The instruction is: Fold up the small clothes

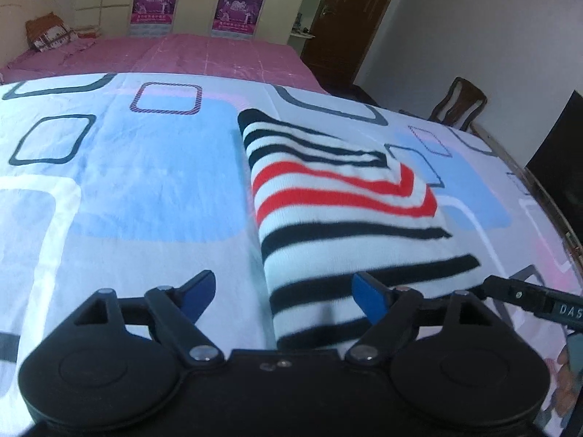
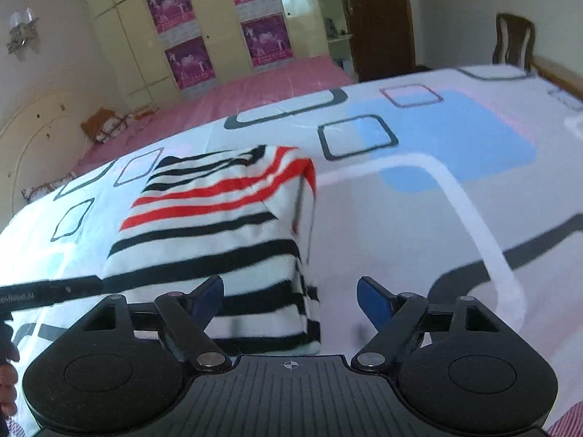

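Black, white, red striped garment (image 1: 339, 211); seemingly knit.

You're in a home bedroom. Near you is a bed w/ a white sheet (image 1: 153, 189) printed in blue patches & dark rounded squares; beyond it a 2nd bed w/ a pink cover (image 1: 204, 54) and a patterned pillow (image 1: 51, 34) at far left. Far wall: cream built-in wardrobe (image 2: 120, 25) w/ purple posters (image 2: 171, 7) on its doors, a dark wooden door (image 1: 349, 22) to the right, small shelves beside it. A wooden chair (image 1: 459, 103) stands by the right wall.
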`<action>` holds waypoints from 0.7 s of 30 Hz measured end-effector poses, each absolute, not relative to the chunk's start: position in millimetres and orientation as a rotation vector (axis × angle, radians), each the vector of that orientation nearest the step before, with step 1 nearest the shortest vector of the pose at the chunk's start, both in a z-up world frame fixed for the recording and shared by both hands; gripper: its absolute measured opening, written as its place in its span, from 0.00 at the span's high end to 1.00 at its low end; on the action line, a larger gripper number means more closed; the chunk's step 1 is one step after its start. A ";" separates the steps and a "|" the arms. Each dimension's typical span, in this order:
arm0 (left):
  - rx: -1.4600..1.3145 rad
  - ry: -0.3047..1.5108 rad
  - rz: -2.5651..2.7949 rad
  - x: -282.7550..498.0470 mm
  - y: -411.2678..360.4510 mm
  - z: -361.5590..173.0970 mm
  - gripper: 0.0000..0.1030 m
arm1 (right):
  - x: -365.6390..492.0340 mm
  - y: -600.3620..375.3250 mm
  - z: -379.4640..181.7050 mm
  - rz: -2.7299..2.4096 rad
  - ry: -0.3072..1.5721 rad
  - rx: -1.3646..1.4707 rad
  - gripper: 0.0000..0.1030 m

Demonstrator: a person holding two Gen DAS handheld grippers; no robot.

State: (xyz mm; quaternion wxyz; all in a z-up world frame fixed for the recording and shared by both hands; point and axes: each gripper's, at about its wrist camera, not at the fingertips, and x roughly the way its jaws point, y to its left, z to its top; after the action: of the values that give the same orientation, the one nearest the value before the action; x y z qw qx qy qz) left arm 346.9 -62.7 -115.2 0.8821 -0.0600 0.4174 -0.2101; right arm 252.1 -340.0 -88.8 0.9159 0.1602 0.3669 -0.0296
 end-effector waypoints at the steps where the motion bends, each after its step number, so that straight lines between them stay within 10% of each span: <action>1: -0.136 0.877 -0.441 351.0 -62.6 -114.5 0.20 | 254.4 -339.0 -87.3 -0.063 0.755 0.332 0.23; 21: -0.358 1.020 -0.463 433.5 -86.8 -159.9 0.20 | 384.6 -402.5 -157.9 0.218 0.850 0.670 0.23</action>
State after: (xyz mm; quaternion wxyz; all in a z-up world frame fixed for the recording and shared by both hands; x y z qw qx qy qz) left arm 433.5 -86.8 -159.9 0.8321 -0.1687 0.4811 -0.2184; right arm 384.6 -402.5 -157.9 0.8515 0.3182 0.4038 0.1033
